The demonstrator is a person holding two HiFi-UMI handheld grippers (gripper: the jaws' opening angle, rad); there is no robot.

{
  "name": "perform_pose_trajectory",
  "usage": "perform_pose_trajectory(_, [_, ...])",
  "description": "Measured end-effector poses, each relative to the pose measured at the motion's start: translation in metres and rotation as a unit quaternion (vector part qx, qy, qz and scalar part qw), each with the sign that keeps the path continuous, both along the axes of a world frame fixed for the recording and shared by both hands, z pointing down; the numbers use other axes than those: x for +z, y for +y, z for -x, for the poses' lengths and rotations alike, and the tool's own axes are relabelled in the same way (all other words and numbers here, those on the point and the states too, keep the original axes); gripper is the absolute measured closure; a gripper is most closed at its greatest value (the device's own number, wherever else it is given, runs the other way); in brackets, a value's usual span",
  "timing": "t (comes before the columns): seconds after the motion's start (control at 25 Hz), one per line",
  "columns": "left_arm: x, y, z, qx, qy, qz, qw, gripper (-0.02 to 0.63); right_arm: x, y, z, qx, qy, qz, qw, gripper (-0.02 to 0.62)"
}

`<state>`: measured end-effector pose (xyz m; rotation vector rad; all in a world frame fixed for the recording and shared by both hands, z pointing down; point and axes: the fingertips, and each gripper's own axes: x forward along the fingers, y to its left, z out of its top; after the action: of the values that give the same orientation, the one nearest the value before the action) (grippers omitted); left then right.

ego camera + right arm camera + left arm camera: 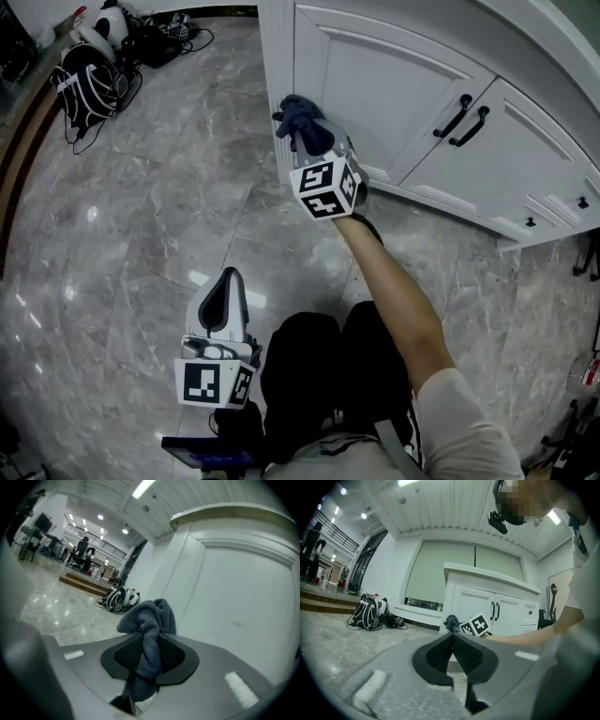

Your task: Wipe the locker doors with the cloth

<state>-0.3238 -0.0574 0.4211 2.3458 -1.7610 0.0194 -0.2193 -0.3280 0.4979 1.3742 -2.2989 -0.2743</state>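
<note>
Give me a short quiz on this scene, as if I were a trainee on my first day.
1. What does the right hand-held gripper hold? A) a sponge B) a dark cloth C) nothing
2. True or false: the left hand-held gripper stands wide open.
3. What black-and-white thing lies on the floor, well away from the person?

Key: 1 B. 2 False: its jaws are together, with nothing between them. 3 A backpack.
</note>
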Motion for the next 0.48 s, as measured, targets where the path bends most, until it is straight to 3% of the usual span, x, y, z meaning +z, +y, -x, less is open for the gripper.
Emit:
perform_pose_trajectory(0.28, [-0.002,-0.001,0.007,-0.005,-0.002,-0.003,1.0,0.604,-0.001,-0.001,-0.054,0.062,-0.019,0.009,0.998,0.503])
perform_pose_trajectory(0.48, [-0.005,-0.003,0.001,0.0,-0.002,-0.006,1.0,0.604,-0.012,0.009,-0.101,0.103,-0.02,-0.013,0.994,0.503])
